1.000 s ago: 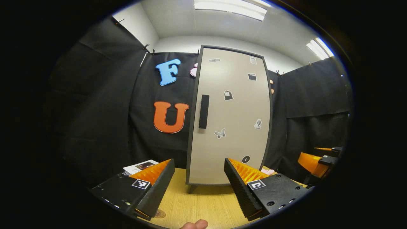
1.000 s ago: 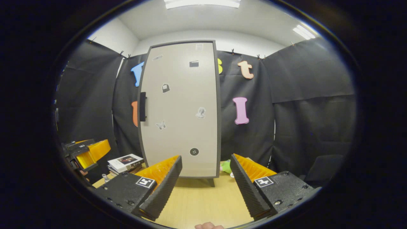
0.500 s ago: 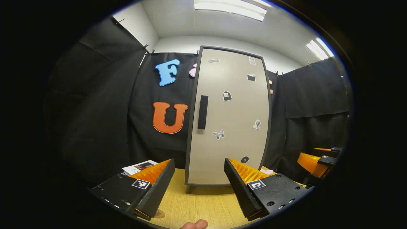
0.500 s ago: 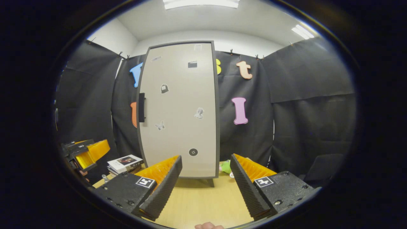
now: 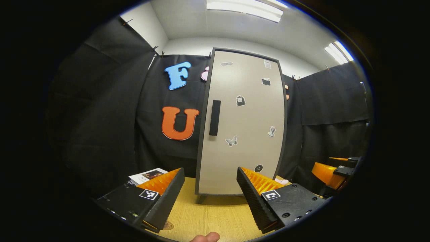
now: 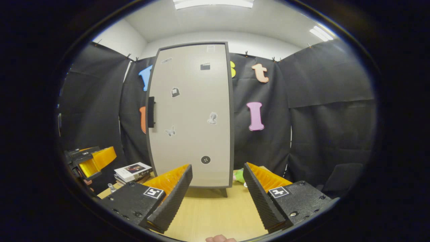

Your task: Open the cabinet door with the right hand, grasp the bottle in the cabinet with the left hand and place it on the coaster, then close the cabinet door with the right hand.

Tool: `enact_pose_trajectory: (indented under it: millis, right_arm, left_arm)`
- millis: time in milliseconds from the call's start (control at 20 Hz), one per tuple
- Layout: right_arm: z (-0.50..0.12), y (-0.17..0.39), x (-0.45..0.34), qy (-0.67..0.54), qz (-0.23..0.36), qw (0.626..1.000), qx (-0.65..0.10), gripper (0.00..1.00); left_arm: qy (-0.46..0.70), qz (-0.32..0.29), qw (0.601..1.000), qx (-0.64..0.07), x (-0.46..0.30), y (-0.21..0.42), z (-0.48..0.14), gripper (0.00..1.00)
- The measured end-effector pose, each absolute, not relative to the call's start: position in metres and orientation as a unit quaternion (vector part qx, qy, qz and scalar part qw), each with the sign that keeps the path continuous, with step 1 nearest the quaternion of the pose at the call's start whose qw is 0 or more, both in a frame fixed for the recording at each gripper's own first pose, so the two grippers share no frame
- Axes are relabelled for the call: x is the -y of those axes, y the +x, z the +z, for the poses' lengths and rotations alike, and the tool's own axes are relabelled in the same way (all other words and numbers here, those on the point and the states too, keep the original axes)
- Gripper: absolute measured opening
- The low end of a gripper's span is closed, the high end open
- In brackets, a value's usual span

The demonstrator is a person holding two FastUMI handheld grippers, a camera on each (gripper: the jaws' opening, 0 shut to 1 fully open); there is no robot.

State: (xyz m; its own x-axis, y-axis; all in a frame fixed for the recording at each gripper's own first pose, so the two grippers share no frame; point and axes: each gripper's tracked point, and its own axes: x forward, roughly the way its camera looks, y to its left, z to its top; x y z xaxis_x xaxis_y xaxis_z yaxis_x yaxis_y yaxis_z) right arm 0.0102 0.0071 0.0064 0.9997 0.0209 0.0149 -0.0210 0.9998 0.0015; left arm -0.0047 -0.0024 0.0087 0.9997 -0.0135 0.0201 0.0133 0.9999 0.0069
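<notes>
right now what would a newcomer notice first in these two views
The tall pale cabinet stands shut at the back of the wooden table, with a dark handle near its left edge and small stickers scattered over the door. Both hand-held grippers, left and right, sit open and empty in front of it.

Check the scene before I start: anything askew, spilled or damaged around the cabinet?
Nothing stands out. The cabinet door is shut and upright on the table, its handle intact, books stacked neatly beside it, no spills.
</notes>
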Motion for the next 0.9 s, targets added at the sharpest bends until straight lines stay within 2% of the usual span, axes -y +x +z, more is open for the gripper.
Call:
enact_pose_trajectory:
  millis: [450, 900]
  right_arm:
    - [0.063, 0.099, -0.103, 0.008, 0.121, 0.992, 0.021, 0.98]
    - [0.109, 0.183, -0.215, 0.006, 0.163, 0.986, 0.027, 0.98]
  left_arm:
    - [0.016, 0.013, 1.000, 0.009, -0.022, -0.023, 0.005, 0.95]
    - [0.023, 0.021, 1.000, 0.003, -0.038, -0.038, -0.002, 0.95]
